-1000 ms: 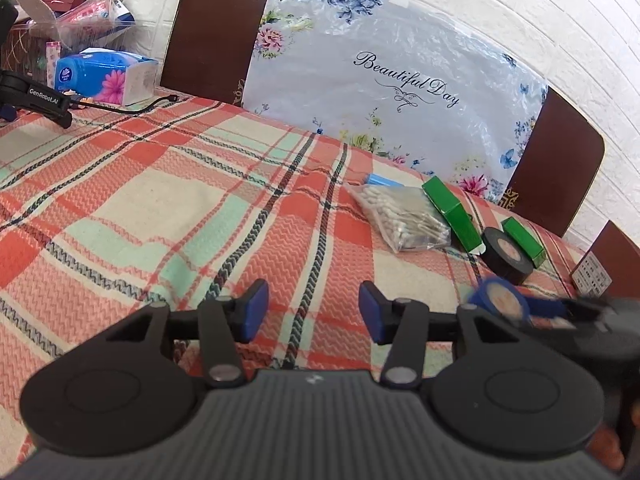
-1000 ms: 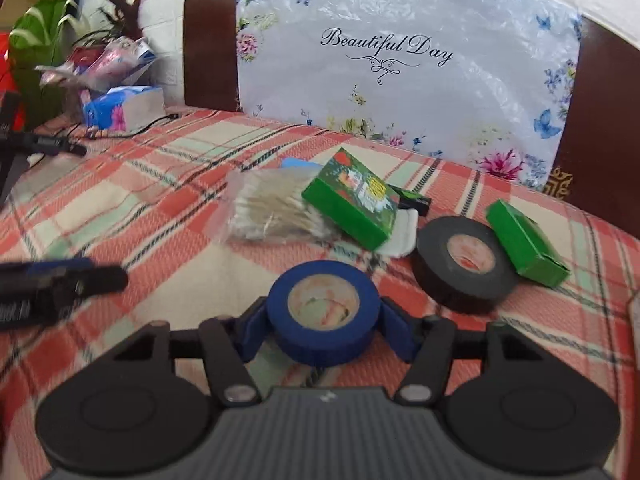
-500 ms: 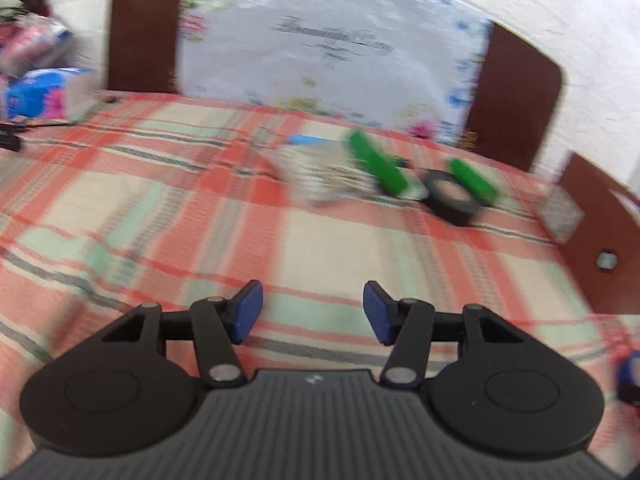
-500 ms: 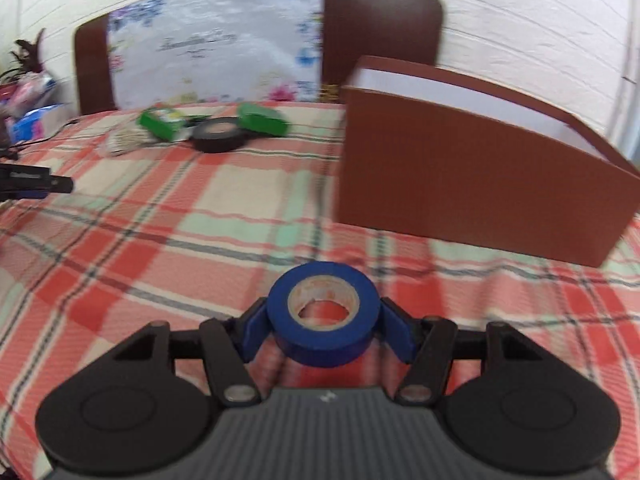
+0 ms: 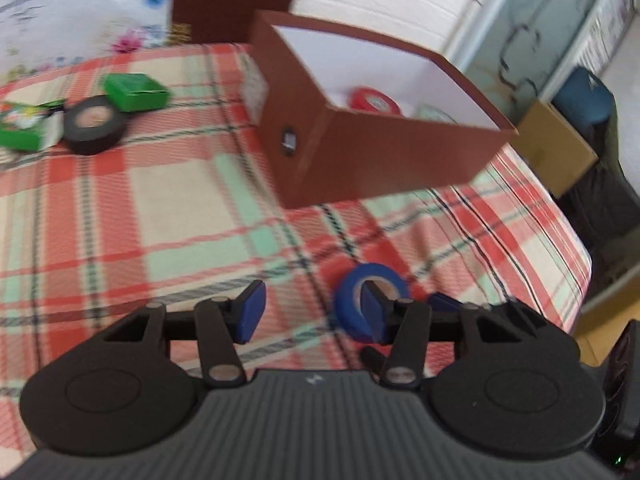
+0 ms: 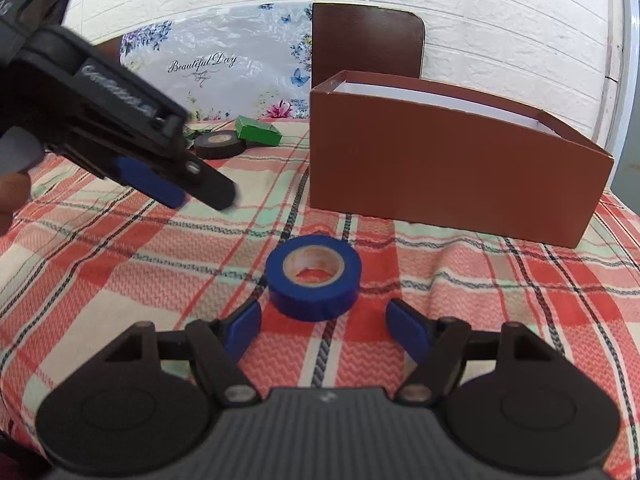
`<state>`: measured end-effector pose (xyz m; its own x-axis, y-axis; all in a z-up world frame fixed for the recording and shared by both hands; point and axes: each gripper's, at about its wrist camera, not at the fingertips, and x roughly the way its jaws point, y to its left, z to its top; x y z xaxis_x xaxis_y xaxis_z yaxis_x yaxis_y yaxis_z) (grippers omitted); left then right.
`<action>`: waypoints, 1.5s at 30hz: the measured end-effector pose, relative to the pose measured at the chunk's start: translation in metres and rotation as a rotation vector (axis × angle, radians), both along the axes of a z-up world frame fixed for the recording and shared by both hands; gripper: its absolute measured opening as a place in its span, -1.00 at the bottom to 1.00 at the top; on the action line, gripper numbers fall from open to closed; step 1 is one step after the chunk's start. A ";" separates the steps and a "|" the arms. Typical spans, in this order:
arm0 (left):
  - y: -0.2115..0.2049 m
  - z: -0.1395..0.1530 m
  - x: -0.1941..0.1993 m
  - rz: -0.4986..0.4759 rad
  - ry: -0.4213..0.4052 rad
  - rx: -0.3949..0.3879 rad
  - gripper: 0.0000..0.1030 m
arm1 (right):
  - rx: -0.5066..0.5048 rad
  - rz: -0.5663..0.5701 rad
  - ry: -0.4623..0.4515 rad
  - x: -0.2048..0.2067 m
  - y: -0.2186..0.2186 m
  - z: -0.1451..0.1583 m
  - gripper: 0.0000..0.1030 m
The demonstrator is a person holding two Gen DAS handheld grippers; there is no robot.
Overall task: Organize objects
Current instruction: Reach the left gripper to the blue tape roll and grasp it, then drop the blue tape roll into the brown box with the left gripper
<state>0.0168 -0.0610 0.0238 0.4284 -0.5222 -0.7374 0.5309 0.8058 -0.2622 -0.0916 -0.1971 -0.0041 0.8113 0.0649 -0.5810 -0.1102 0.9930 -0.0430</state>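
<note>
Blue tape (image 6: 313, 276) now released on tablecloth (image 6: 120, 280); right gripper (image 6: 323, 330), left gripper (image 5: 308, 312) both spread.

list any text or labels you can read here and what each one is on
"Beautiful Day": cursive print on the floral plastic sheet draped on the chair behind the table.
Raised lettering on the left gripper arm: too blurred to read.
White label on the end of the brown box: print too blurred to read.
Green boxes by the black tape roll: artwork only, no legible words.
</note>
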 end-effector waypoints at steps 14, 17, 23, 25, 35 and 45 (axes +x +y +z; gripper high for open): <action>-0.043 0.041 -0.003 -0.046 -0.179 0.089 -0.68 | 0.044 0.075 -0.042 0.021 0.000 0.018 0.07; -0.055 0.078 0.009 -0.051 -0.271 0.016 -0.66 | -0.025 0.041 -0.231 0.018 -0.004 0.050 0.08; -0.117 0.082 0.065 -0.079 -0.303 0.013 -0.66 | -0.072 -0.069 -0.332 0.069 -0.042 0.075 0.08; -0.137 0.075 0.082 -0.103 -0.285 0.015 -0.64 | -0.066 -0.101 -0.312 0.088 -0.057 0.071 0.09; -0.116 0.061 0.081 0.010 -0.289 0.072 -0.29 | -0.005 -0.232 -0.330 0.079 -0.081 0.049 0.21; -0.059 0.063 0.054 0.093 -0.304 0.098 -0.16 | 0.068 -0.226 -0.302 0.044 -0.054 0.053 0.23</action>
<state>0.0710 -0.1197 0.0870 0.6791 -0.4030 -0.6135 0.4957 0.8682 -0.0217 -0.0476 -0.2513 0.0491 0.9437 -0.1053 -0.3137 0.1196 0.9925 0.0269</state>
